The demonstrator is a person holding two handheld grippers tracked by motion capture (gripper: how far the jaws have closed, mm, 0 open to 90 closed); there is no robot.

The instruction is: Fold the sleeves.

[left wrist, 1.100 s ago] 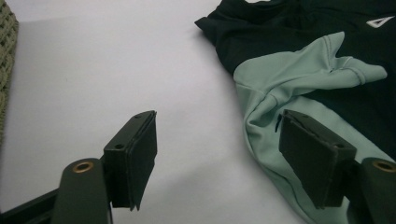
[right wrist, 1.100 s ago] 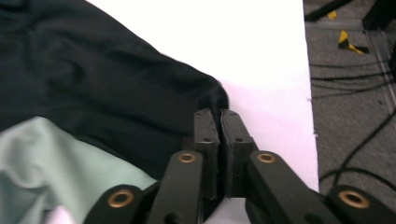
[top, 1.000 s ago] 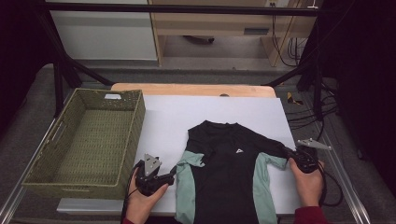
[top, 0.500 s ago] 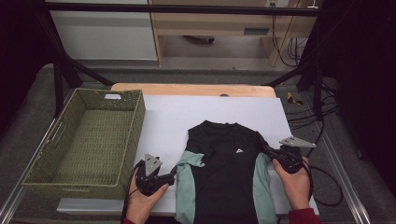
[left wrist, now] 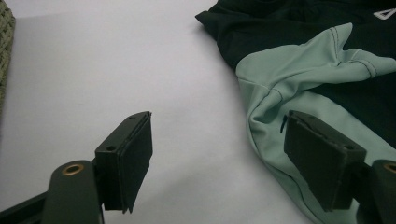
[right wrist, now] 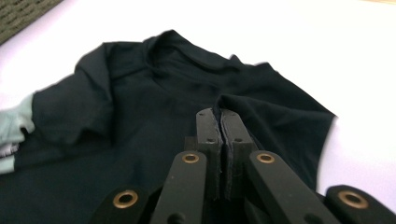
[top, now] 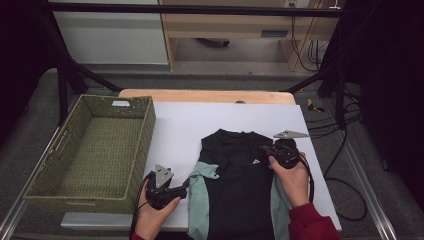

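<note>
A black shirt with mint-green side panels lies flat at the near middle of the white table. My right gripper is over the shirt's right chest, shut on a fold of the black right sleeve, which is lifted and drawn inward over the body. In the right gripper view the fabric is pinched between the closed jaws. My left gripper rests low beside the mint left sleeve. It is open, with one pad over bare table and the other over the mint edge.
A green woven basket stands empty at the table's left side. A wooden strip runs along the far edge. Cables hang off the right side. Bare white table lies beyond the shirt's collar.
My right gripper has moved left from the table's right edge onto the shirt and risen a little, pulling the right sleeve inward. The left gripper has stayed in place.
</note>
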